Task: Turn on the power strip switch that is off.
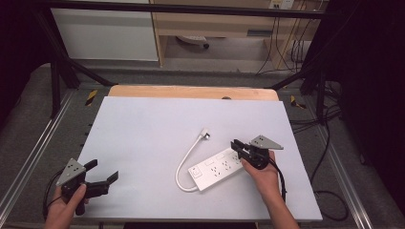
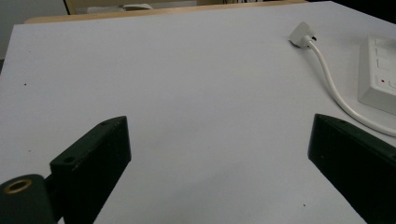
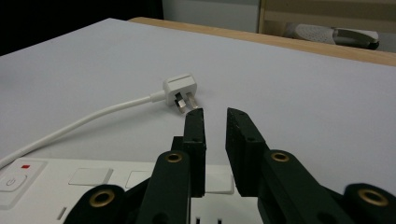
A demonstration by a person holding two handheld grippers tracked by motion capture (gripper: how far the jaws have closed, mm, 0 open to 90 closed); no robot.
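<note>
No readable writing. White power strip lies right of centre on the pale surface, its cord looping to the white plug farther back. Right tool sits over the strip's right end, narrow gap, nothing gripped. Left tool near-left, released wide, empty.

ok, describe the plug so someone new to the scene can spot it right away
Start at the white power strip on the right half of the grey table. Follow its white cable, which loops left, then runs up. The plug is the small white block at its end, prongs bare, connected to nothing.
</note>
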